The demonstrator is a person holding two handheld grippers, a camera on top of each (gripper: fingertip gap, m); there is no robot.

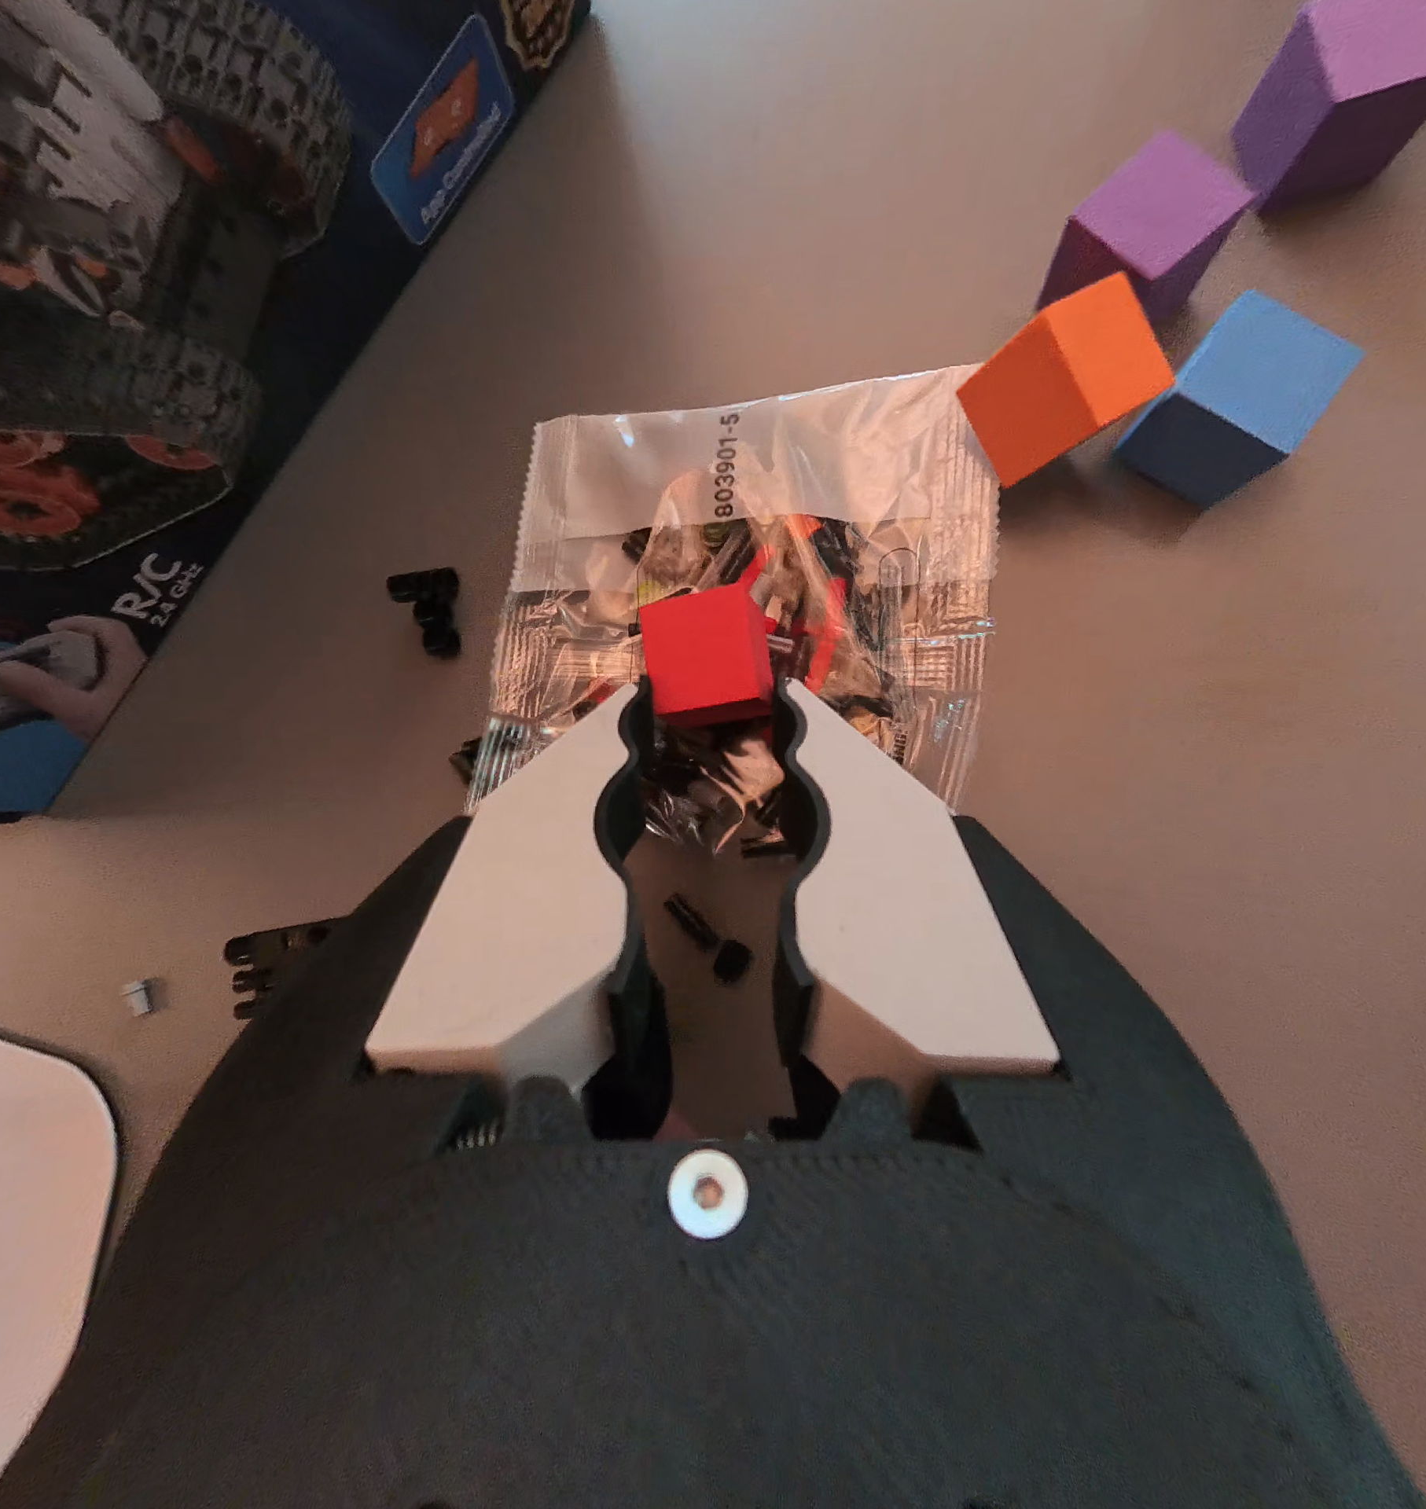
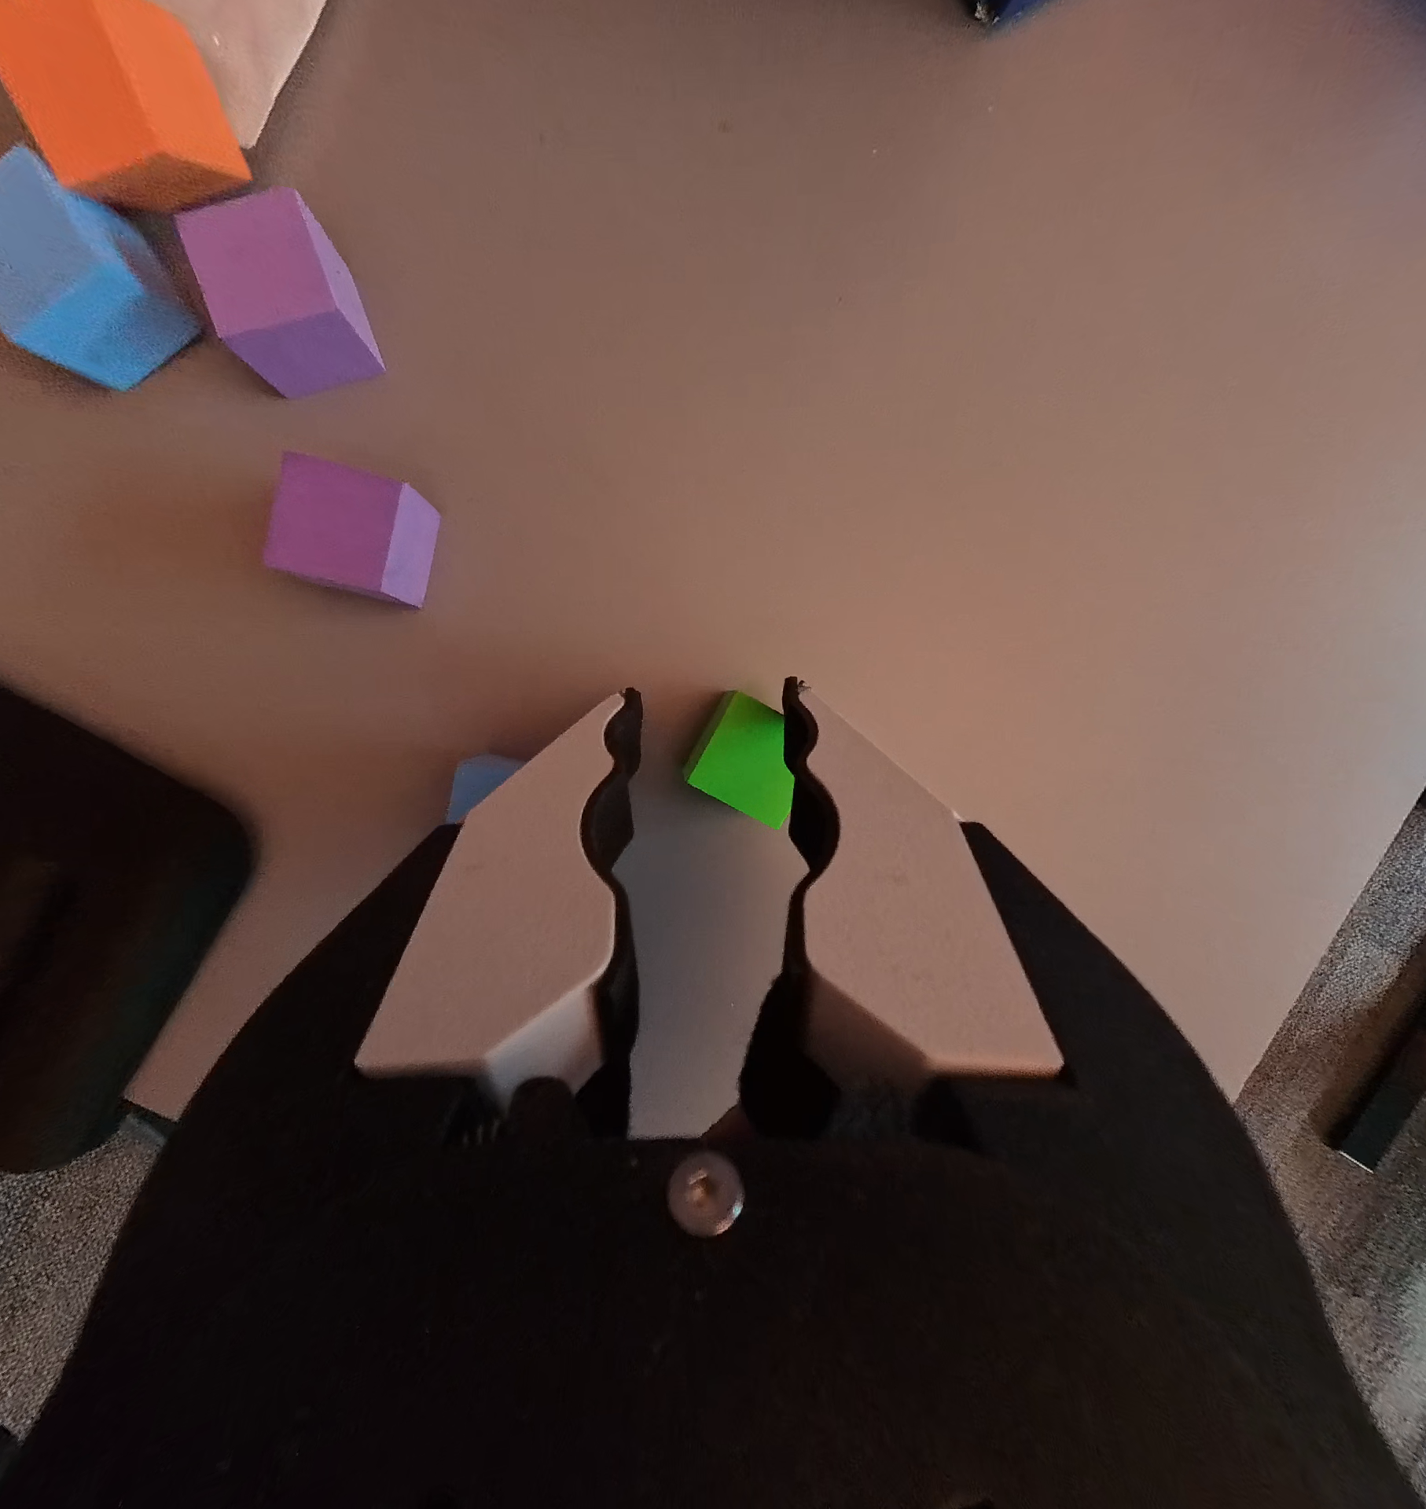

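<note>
My left gripper is shut on a small red cube, pinched at the fingertips. It holds the cube over a clear plastic bag of small black and red parts that lies on the brown table. My right gripper is open, low over the table. A small green cube lies between its fingers, against the right finger, with a gap to the left finger.
A dark toy box lies at the upper left, with loose black parts near the bag. Orange, blue and two purple cubes sit at the upper right. The table edge and carpet are at my right. The grippers' ends are close to 25 cm from one another.
</note>
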